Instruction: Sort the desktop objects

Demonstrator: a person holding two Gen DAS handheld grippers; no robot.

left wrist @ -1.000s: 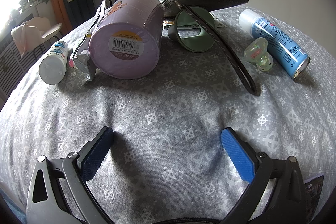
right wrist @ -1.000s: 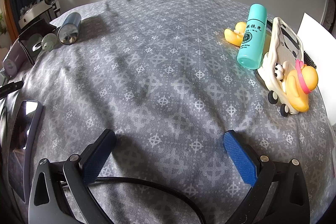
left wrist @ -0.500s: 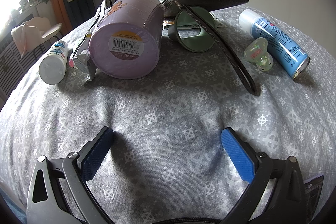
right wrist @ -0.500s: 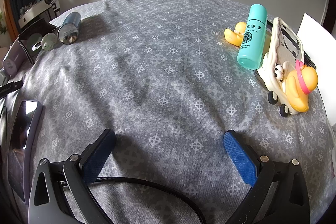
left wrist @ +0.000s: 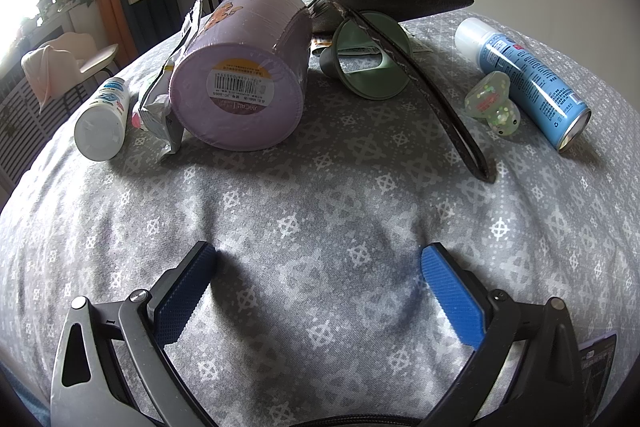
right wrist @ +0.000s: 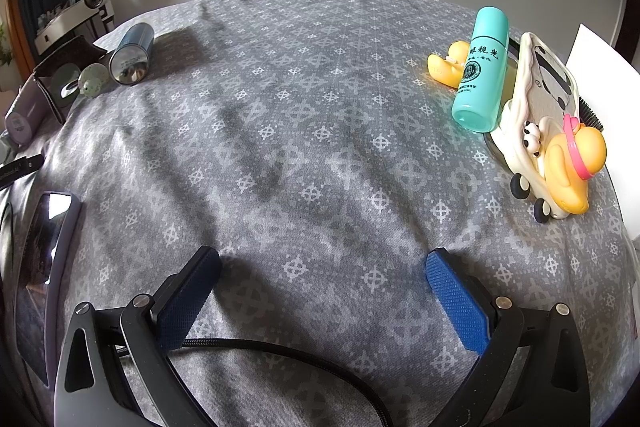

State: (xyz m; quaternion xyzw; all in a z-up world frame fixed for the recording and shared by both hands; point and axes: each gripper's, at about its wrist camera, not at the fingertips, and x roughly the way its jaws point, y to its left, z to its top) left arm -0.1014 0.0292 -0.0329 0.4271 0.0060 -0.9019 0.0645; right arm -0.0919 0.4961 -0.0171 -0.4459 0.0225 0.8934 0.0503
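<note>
with your left gripper and right gripper both spread and empty, the lilac canister at 11 o'clock may roll if nudged.

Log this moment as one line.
left gripper: open, empty | right gripper: open, empty | purple cup: on its side | teal bottle: untouched | stage: nothing grasped

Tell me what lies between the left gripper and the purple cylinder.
Nothing: in the left wrist view, only bare grey patterned cloth separates the open left gripper from the purple cylinder lying on its side.
</note>
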